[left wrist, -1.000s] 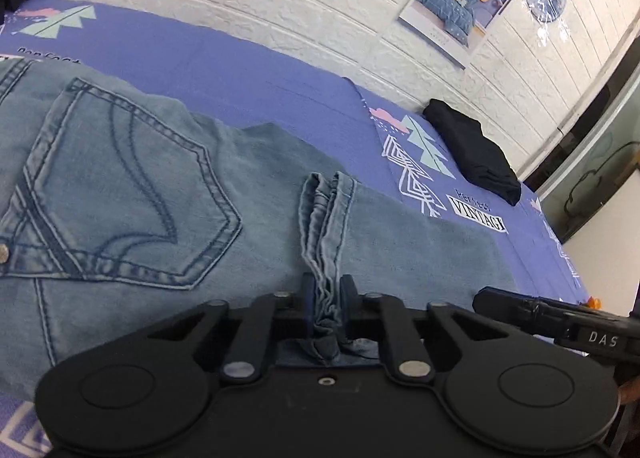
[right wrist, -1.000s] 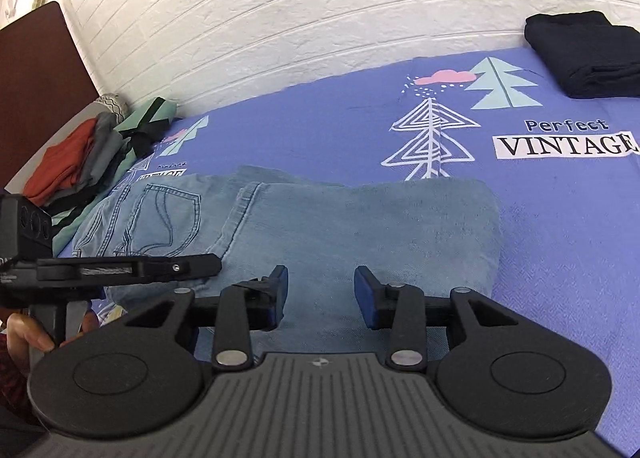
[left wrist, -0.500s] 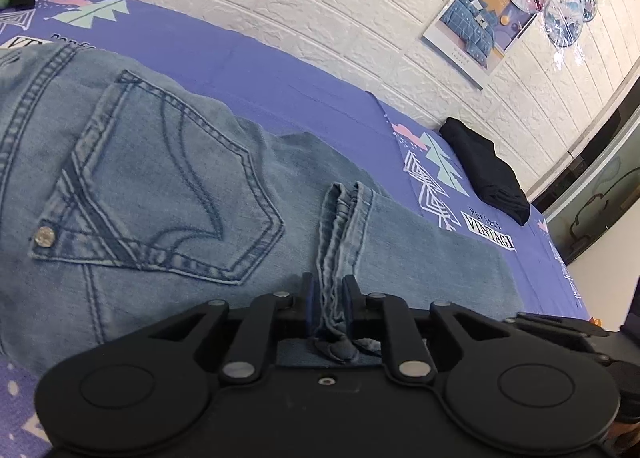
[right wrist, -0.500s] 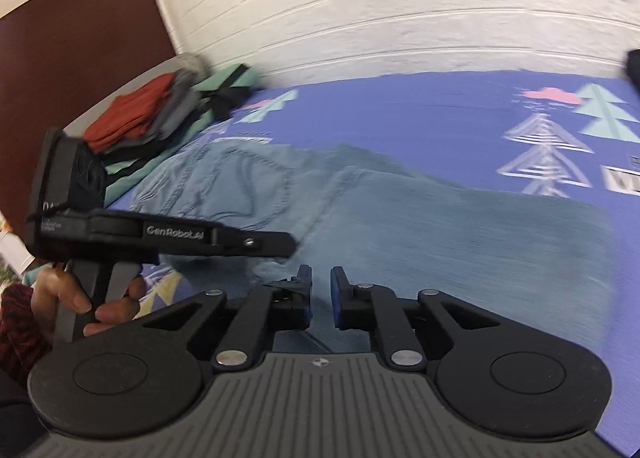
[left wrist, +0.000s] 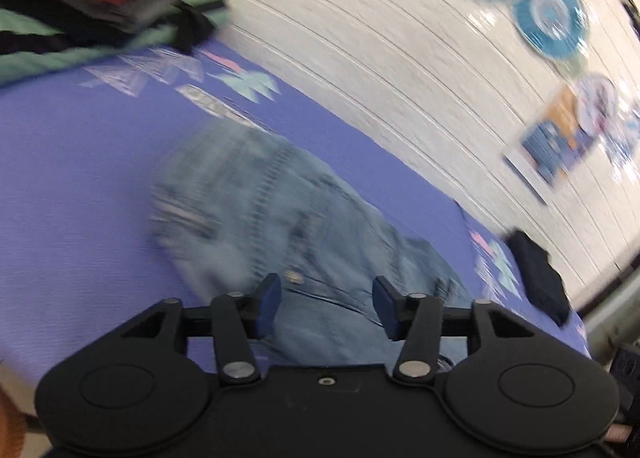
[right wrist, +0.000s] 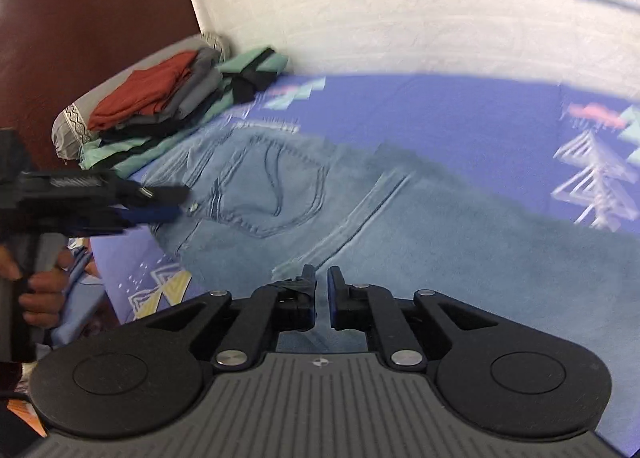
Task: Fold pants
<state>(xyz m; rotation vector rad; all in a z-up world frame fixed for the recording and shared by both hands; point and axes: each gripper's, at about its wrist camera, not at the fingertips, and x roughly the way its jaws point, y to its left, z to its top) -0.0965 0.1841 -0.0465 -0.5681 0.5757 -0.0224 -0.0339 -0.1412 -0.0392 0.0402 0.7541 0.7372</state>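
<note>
Light blue jeans (right wrist: 400,217) lie folded on the purple bedspread (right wrist: 440,113), back pocket (right wrist: 272,185) facing up. They also show, motion-blurred, in the left wrist view (left wrist: 304,242). My left gripper (left wrist: 326,300) is open and empty above the waist end; it also shows at the left of the right wrist view (right wrist: 160,201). My right gripper (right wrist: 322,290) is nearly shut with a narrow gap, low over the jeans' near edge; whether it pinches denim is unclear.
A stack of folded clothes (right wrist: 160,105), red on top, sits at the head of the bed by the brown headboard (right wrist: 80,37). A folded black garment (left wrist: 540,278) lies at the far right near the white brick wall (left wrist: 380,77).
My left gripper has let go of the pinched denim fold, opened, and swung toward the waist end. My right gripper has closed from wide open to nearly shut.
</note>
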